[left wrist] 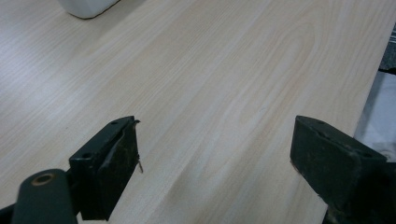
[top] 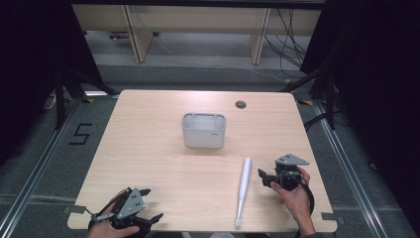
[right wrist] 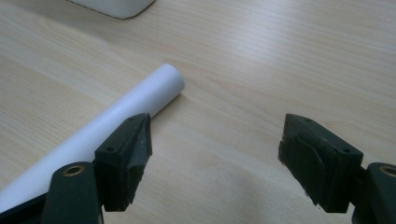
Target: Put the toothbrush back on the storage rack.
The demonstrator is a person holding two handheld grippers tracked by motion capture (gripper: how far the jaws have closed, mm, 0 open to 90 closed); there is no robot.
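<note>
Pale wood-grain laminate tabletop (top: 148,148), rounded corners, a small dark round grommet hole (top: 240,104) near its far edge, upper centre-right of the high view; at frame centre stands a grey-white plastic tub (top: 203,130), rectangular with rounded corners and a thick rim, open top, a small mark on its front lower right too small to read; lower right of centre lies a long white cylinder-shaped stick (top: 242,191), smooth and matte, thicker at the far end and tapering to a narrow tip at the near tabletop edge, lying nearly lengthwise toward the tub but well apart from it; in the right gripper view its blunt round end (right wrist: 163,84) sits just beyond the left finger, the shaft passing outside that finger, not between the two; right gripper (top: 264,177) at lower right of the high view, held in a hand (top: 293,196), grey three-cornered plate on top, its black fingers (right wrist: 128,154) spread wide with nothing between them, bare tabletop in the gap; left gripper (top: 150,204) at lower left near the tabletop edge, its fingers (left wrist: 109,163) likewise wide apart and holding nothing, scuffed black pads; floor at left of the high view bears a black taped "5" (top: 81,134).
</note>
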